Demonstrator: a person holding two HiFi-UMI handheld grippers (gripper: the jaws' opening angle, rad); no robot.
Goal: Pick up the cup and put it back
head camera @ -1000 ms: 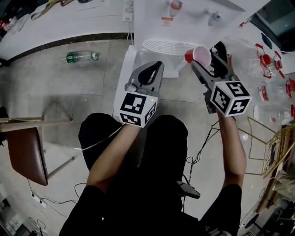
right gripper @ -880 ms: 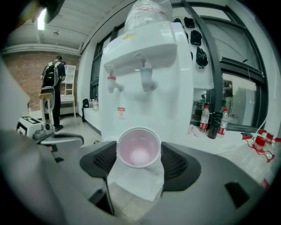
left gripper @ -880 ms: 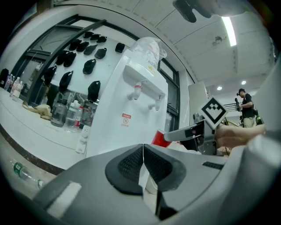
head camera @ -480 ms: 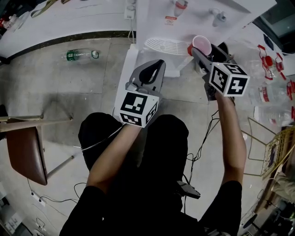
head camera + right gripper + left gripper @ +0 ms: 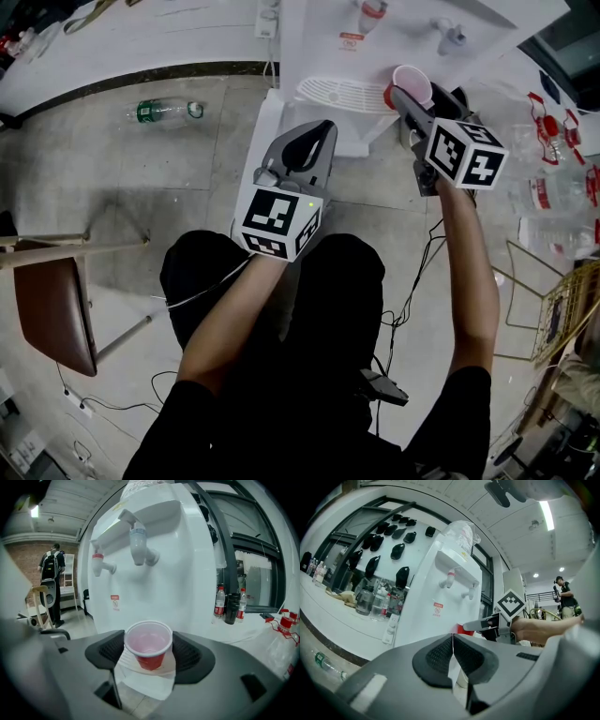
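A red plastic cup [image 5: 148, 646] with a pale inside sits upright between the pads of my right gripper [image 5: 149, 651], which is shut on it. In the head view the cup [image 5: 409, 84] is held at the front of the white water dispenser [image 5: 375, 37], over the right end of its drip tray [image 5: 339, 92], below the two taps [image 5: 136, 545]. My left gripper [image 5: 309, 150] is lower and to the left, its pads pressed together with nothing between them. From the left gripper view the red cup [image 5: 464, 629] and the right gripper [image 5: 487, 623] show ahead.
A plastic bottle [image 5: 166, 113] lies on the floor at the left. A brown chair [image 5: 56, 309] stands at the lower left. Several bottles [image 5: 553, 159] and a gold wire rack [image 5: 562, 300] crowd the right. A person [image 5: 50, 588] stands far off.
My right gripper has carried the cup up and forward, from in front of the dispenser to over the drip tray's right end under the taps. The left gripper has stayed put.
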